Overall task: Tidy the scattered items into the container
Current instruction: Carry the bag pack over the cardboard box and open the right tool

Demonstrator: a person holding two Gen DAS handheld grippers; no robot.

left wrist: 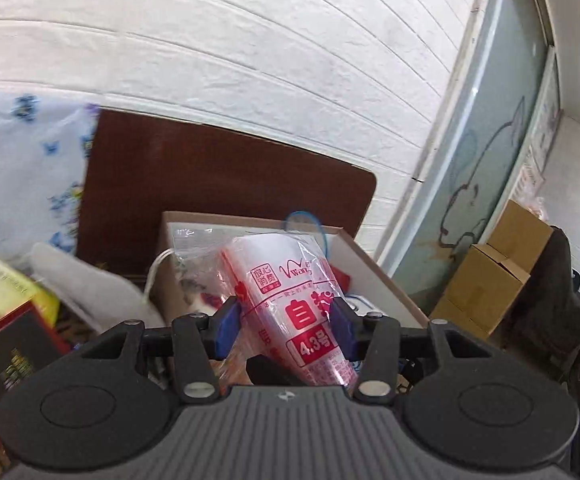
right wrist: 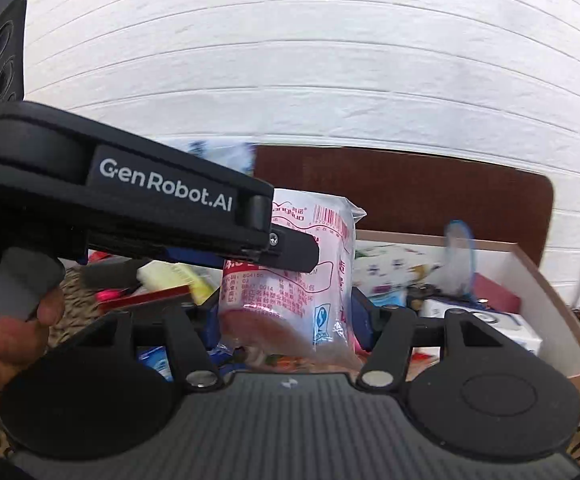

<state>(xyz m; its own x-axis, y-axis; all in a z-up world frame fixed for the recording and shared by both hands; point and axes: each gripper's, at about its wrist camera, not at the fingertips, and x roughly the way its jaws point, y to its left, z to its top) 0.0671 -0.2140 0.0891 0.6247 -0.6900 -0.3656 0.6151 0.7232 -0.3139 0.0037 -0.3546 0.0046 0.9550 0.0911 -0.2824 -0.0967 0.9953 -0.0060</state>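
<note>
A clear plastic roll of bags with red print [left wrist: 296, 300] stands between the blue pads of my left gripper [left wrist: 286, 330], which grips it from both sides. The same roll [right wrist: 290, 280] shows in the right wrist view, held between the blue pads of my right gripper [right wrist: 286, 324]. The left gripper's black finger [right wrist: 290, 250] crosses in front of the roll there. Behind it lies the open cardboard box [right wrist: 546, 300] with several small items inside; the box also shows in the left wrist view [left wrist: 374, 268].
A dark brown board [left wrist: 226, 176] leans on the white brick wall behind the box. Scattered packets, a yellow box [left wrist: 14, 292] and a red-black box [left wrist: 10, 356] lie left. A floral cloth [left wrist: 22, 168] is at far left. Cardboard cartons [left wrist: 494, 276] stand right.
</note>
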